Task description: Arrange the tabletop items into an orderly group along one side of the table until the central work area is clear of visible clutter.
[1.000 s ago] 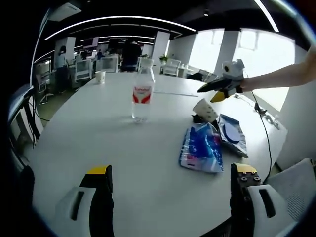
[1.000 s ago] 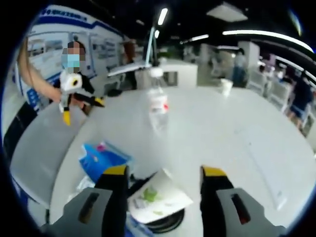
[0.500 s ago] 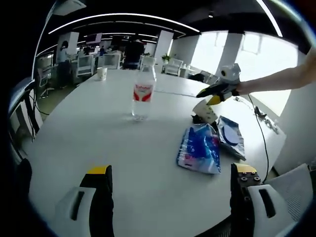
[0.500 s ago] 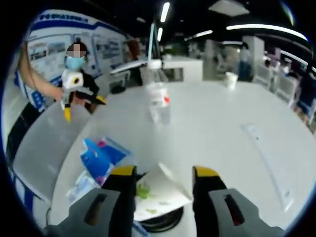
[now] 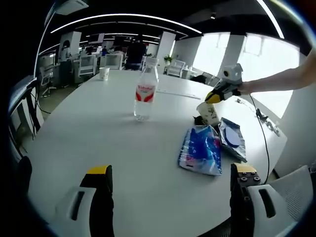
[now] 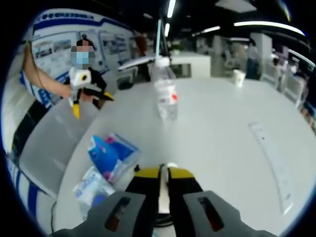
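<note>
Jaws of the right gripper (image 6: 164, 173) were clamped on the paper cup's (image 5: 208, 111) thin rim just beside the blue packet (image 5: 201, 148), the left gripper's (image 5: 170, 174) jaws stood apart over bare surface (image 5: 89, 128), and the cup seemed liable to crumple or slip.

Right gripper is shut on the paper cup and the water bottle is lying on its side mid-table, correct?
Not quite: the water bottle stands upright, as the left gripper view shows. The right gripper is indeed shut on the paper cup.
</note>
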